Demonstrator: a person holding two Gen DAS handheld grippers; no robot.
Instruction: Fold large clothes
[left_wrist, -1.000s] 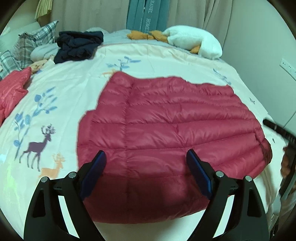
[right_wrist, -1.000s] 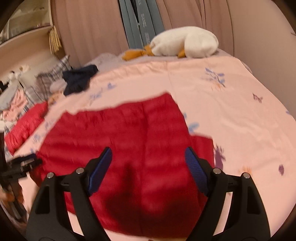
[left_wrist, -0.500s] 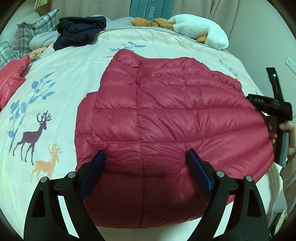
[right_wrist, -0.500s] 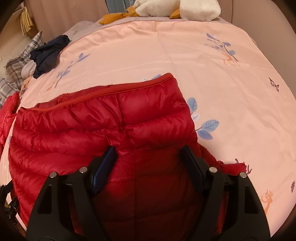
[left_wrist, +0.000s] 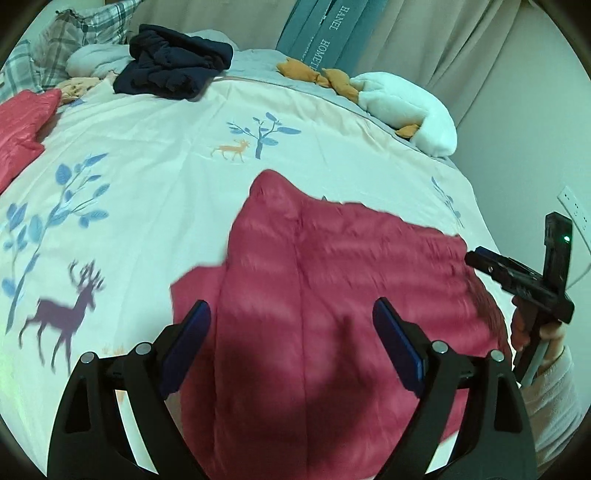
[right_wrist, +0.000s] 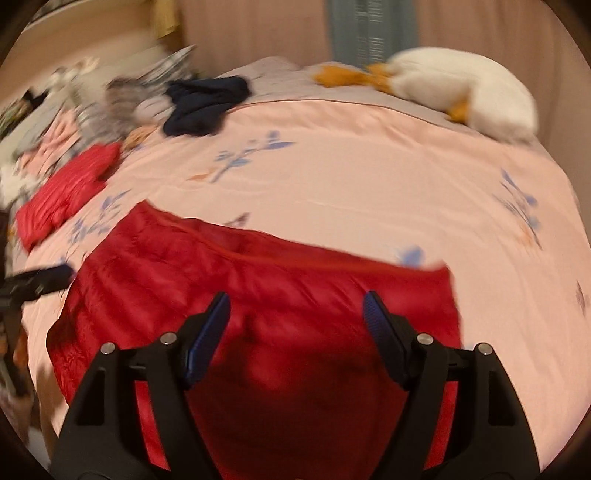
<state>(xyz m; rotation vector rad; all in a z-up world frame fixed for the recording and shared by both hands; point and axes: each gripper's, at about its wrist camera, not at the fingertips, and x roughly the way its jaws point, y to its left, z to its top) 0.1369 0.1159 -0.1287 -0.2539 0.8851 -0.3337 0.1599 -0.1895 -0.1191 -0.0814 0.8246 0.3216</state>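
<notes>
A red quilted down jacket (left_wrist: 332, 266) lies flat on the deer-print bed cover (left_wrist: 147, 184), and both views are blurred by motion. My left gripper (left_wrist: 291, 310) hovers open over the jacket's near left part with nothing between its blue pads. Its left edge shows a flap (left_wrist: 195, 284) sticking out from under the top layer. In the right wrist view the jacket (right_wrist: 184, 280) spreads to the left, and my right gripper (right_wrist: 295, 301) stands open above its near edge, pads clear of the fabric. A hand (left_wrist: 550, 332) holds the right gripper at the jacket's right edge.
A navy garment (left_wrist: 173, 70) is heaped at the far side, beside plaid pillows (left_wrist: 74, 33). A white plush goose (left_wrist: 406, 107) lies at the far right. Another red garment (right_wrist: 66, 192) sits at the left edge. A wall with a socket (left_wrist: 572, 206) borders the bed's right side.
My right gripper has drawn back from the jacket, where its fingers were down against the fabric, and rolled. The left view has shifted left and rolled; the jacket now shows a flap at its left.
</notes>
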